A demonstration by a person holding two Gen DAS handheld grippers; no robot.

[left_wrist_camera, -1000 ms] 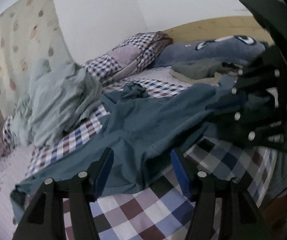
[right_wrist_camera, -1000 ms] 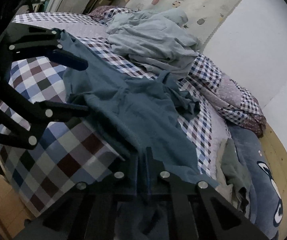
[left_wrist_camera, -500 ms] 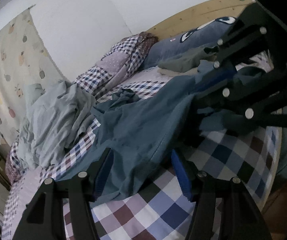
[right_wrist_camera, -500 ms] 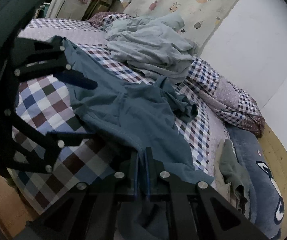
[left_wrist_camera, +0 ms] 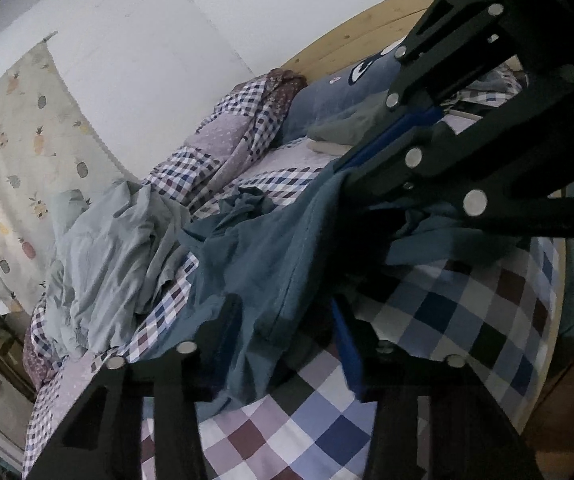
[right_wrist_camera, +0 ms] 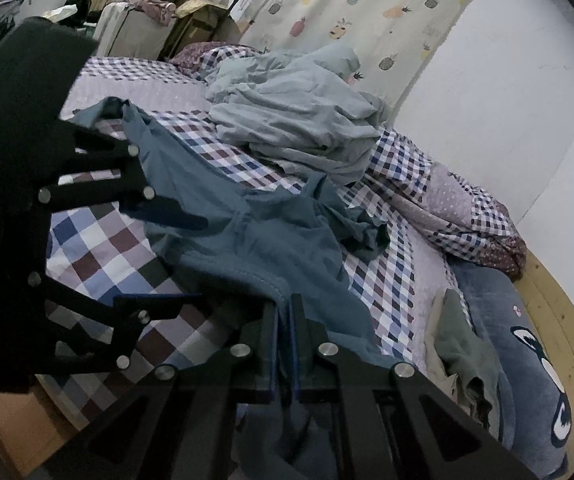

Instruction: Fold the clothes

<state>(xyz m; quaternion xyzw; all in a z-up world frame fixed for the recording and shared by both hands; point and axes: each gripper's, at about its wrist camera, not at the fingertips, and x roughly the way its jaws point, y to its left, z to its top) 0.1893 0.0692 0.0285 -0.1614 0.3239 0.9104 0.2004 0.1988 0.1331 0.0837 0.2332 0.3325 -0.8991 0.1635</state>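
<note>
A: Progress check. What are we seeing?

B: We're looking at the crumpled teal-blue cotton garment [right_wrist_camera: 255, 236], sprawling unfolded across the checked patchwork bedsheet [right_wrist_camera: 99, 248]. No neat creases showing, so we're judging the folding as far from finished. The rumpled pale grey-green heap of clothes [right_wrist_camera: 295, 120] is sitting just beyond the teal garment, toward the wall, also unfolded.

A: Tongs?

B: We're seeing the right gripper [right_wrist_camera: 285, 332] pinching the teal garment's near hem, blue pads pressed together with cloth running between them and the hem lifting off the sheet. The left gripper [left_wrist_camera: 287, 332] is gaping wide, its fingers straddling a hanging fold of the teal garment, clamping nothing that we can make out.

A: Positions?

B: Both tongs are working at the garment's near edge, close together. The rest of the garment is trailing away from them toward the grey-green heap. The olive-green crumpled top [right_wrist_camera: 463, 356] is lying beside the garment, toward the headboard.
</note>
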